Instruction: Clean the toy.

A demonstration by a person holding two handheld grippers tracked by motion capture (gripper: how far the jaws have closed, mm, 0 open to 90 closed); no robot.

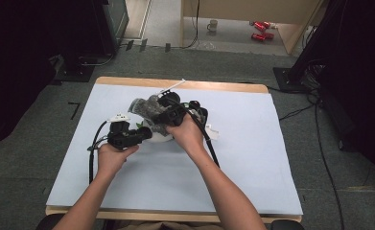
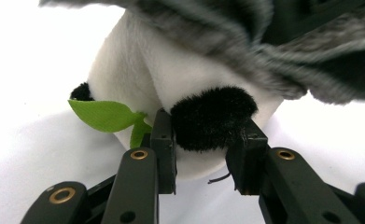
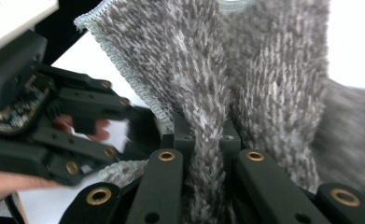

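A plush toy with a white body (image 2: pixel 138 74), a black paw (image 2: pixel 213 116) and a green leaf (image 2: pixel 105 114) lies mid-table (image 1: pixel 160 138). My left gripper (image 2: pixel 207 133) is shut on the black paw, with a pad pressed into each side; in the high view this gripper (image 1: pixel 144 134) comes at the toy from the left. A grey fuzzy knit cloth (image 3: pixel 208 70) drapes over the top of the toy (image 1: pixel 144 108). My right gripper (image 3: pixel 206 135) is shut on a fold of that cloth, just above the toy (image 1: pixel 169 114).
A pale sheet (image 1: pixel 252 158) covers the table, and a wooden edge shows at the far side. Black cables (image 1: pixel 93 153) trail from both grippers across the sheet. A small white tag (image 1: pixel 213 132) lies to the right of the hands. Dark stands flank the table.
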